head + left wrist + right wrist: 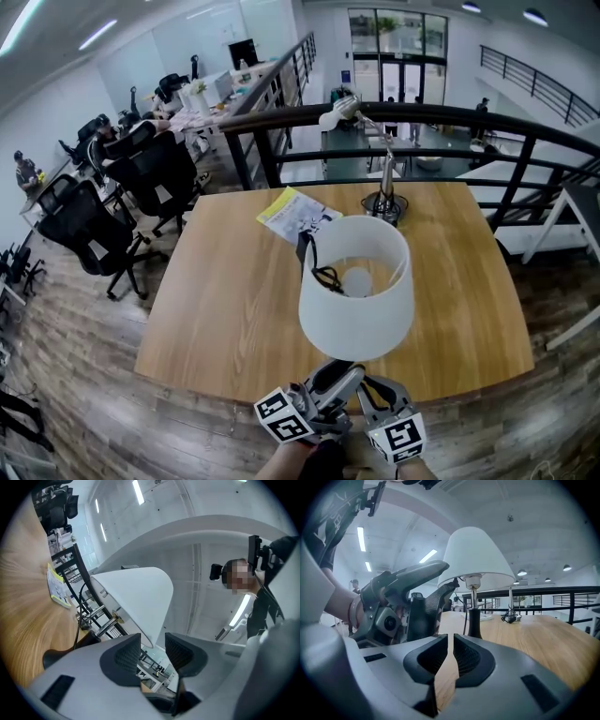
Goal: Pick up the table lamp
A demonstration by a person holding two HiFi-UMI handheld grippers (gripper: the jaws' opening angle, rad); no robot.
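The table lamp stands on the wooden table [225,309] near its front edge, with a white conical shade [356,286], a metal stem [472,595] and a black foot [474,623]. A black cord [323,275] runs from it. My left gripper [440,582] is open just left of the stem, under the shade's rim, and holds nothing. In the left gripper view the shade [136,597] shows beyond the left gripper's [153,652] parted pads. My right gripper [451,656] is shut and empty, short of the foot. In the head view both grippers sit below the shade, left [328,384] and right [380,394].
A silver gooseneck desk lamp [382,202] stands at the table's far edge, with a yellow and white booklet [295,216] to its left. A dark railing [431,117] runs behind the table. Black office chairs [103,234] stand off to the left.
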